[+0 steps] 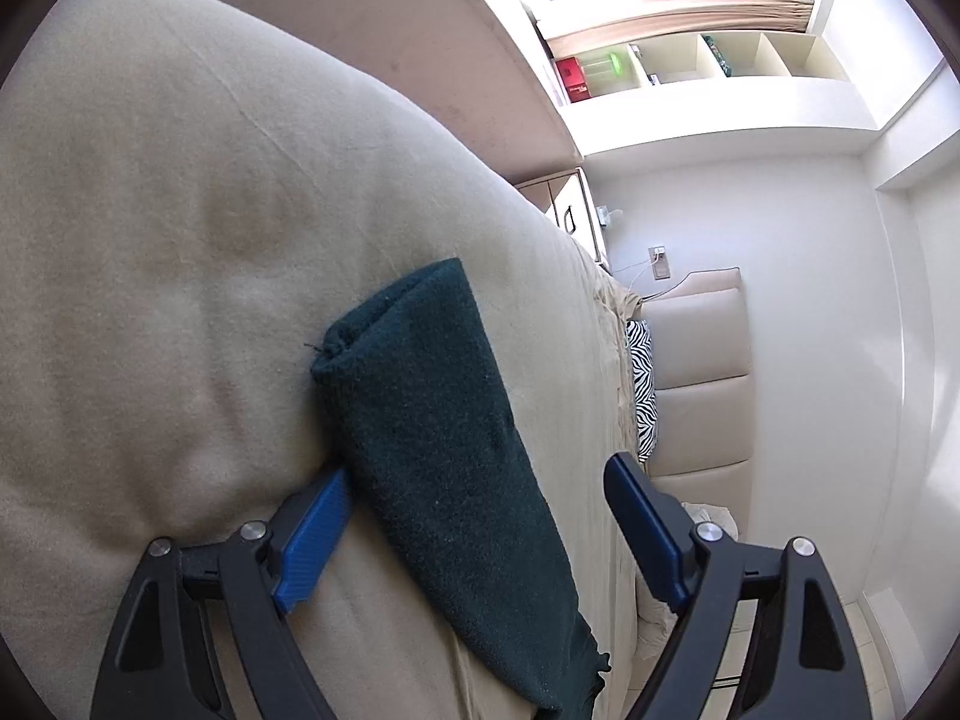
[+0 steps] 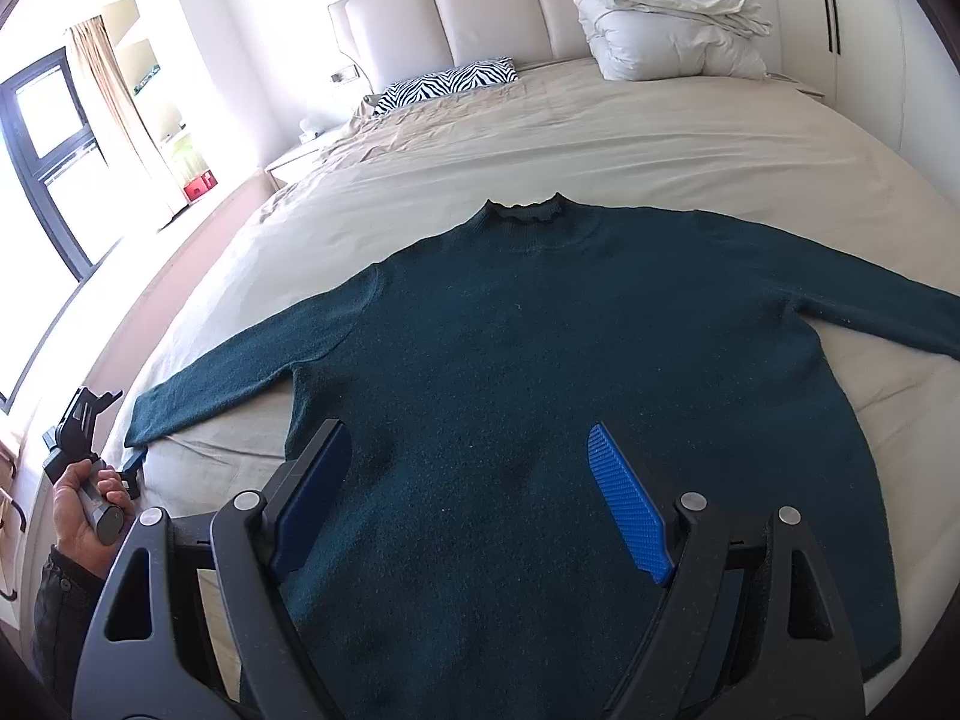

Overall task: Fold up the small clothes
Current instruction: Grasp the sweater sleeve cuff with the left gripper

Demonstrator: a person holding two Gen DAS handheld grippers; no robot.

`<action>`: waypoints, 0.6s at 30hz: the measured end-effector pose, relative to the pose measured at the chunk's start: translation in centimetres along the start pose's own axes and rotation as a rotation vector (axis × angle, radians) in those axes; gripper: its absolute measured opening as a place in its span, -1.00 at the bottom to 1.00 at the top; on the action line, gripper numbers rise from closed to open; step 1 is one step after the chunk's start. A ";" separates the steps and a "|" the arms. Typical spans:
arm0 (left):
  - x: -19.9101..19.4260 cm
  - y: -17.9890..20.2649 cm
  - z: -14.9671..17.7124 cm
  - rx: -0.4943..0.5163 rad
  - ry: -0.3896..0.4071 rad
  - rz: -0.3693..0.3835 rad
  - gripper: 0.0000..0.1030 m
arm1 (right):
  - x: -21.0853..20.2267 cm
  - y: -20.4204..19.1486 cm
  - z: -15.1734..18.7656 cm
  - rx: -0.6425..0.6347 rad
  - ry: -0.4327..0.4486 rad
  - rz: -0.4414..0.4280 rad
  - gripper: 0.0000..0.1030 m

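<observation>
A dark teal sweater [image 2: 540, 360] lies flat on the beige bed sheet [image 2: 540, 138], collar away from me, both sleeves spread out sideways. My right gripper [image 2: 468, 456] is open and empty, hovering over the sweater's lower body. My left gripper [image 1: 480, 480] is open, its jaws standing on either side of the sweater's left sleeve [image 1: 438, 420] near the cuff, one finger [image 1: 312, 540] pressed against the sheet. In the right wrist view the left gripper [image 2: 129, 462] shows at the sleeve's cuff, held in a hand.
A folded white duvet [image 2: 666, 18] and a zebra-print pillow [image 2: 450, 81] lie at the head of the bed by the padded headboard [image 2: 510, 6]. A window [image 2: 48, 138], curtain and shelves stand at the left. The bed's left edge drops to the floor.
</observation>
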State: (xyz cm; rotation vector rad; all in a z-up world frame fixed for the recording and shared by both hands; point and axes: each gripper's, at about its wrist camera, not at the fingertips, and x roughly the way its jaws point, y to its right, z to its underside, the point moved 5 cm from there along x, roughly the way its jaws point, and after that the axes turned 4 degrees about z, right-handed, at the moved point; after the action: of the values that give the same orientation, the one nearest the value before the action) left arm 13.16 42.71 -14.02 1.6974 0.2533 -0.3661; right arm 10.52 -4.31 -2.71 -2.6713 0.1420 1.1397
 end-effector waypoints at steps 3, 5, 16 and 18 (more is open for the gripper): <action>1.3 0.7 -0.5 0.011 -0.011 0.013 -0.11 | -0.1 0.7 0.0 0.005 0.011 -0.014 0.48; 2.4 1.2 -0.3 0.032 -0.042 -0.019 -0.74 | 0.2 1.3 -0.1 0.019 0.010 -0.028 0.34; 7.2 17.6 21.8 1.194 -0.248 -0.160 -0.84 | 2.0 6.6 -1.7 0.131 -0.024 -0.123 -0.08; 6.9 17.2 29.8 1.504 -0.270 -0.191 -0.84 | 3.3 7.3 -2.3 0.180 -0.062 -0.189 -0.08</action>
State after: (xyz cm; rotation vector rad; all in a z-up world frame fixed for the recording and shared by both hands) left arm 23.05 10.36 -4.88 3.0433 -0.1395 -1.0911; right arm 13.12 -11.97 -4.82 -2.4313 -0.0178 1.0940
